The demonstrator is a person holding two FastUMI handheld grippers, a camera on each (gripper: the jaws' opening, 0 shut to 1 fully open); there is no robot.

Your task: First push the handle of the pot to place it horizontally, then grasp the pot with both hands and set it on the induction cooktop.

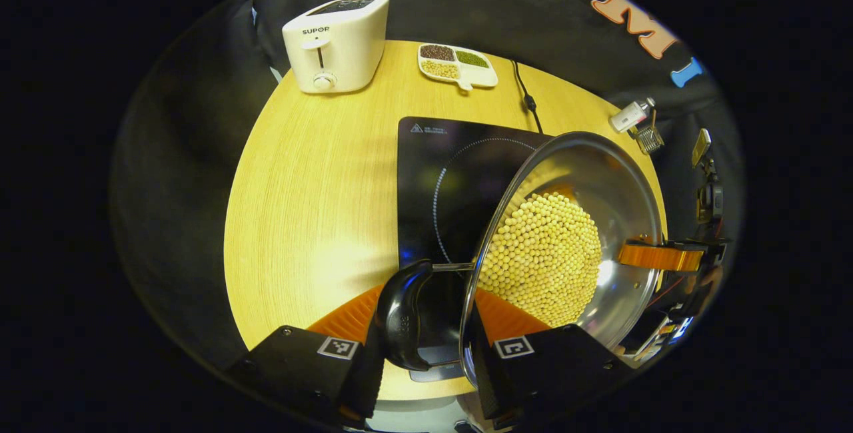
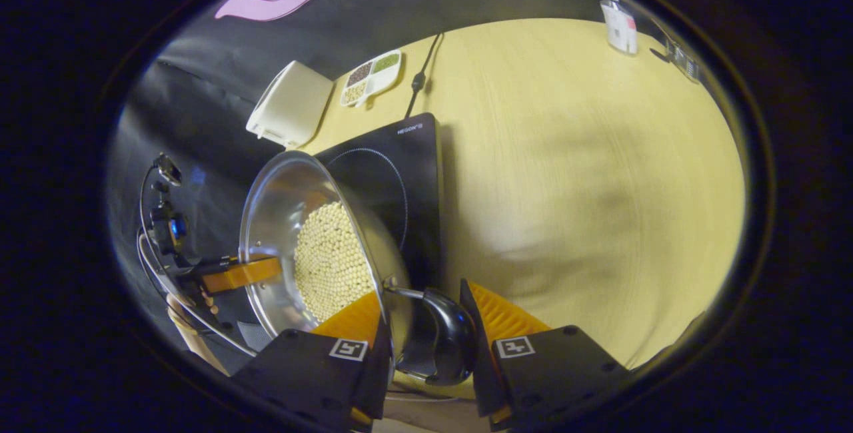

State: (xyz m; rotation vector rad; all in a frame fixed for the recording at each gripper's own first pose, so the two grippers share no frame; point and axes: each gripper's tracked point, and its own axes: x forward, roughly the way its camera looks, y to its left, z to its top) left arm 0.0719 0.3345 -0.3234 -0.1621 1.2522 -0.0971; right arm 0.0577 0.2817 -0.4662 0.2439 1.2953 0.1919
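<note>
A steel pot (image 1: 620,200) (image 2: 273,213) with yellow beans (image 1: 546,256) (image 2: 330,260) on its bottom is held over the edge of the black induction cooktop (image 1: 426,173) (image 2: 400,166). My left gripper (image 1: 426,316) clamps one black side handle (image 1: 403,313), one finger outside it and the other inside the pot wall. My right gripper (image 2: 426,323) clamps the opposite black handle (image 2: 446,340) the same way. Each gripper's orange finger shows across the pot from the other. Whether the pot's base touches the cooktop is hidden.
On the round wooden table (image 1: 313,206) (image 2: 586,186), a white toaster (image 1: 336,43) (image 2: 290,103) and a divided dish of beans (image 1: 456,63) (image 2: 371,76) stand behind the cooktop. Its black cable (image 1: 526,93) (image 2: 420,73) runs back. A small bottle (image 1: 632,115) (image 2: 620,26) stands at the table's edge.
</note>
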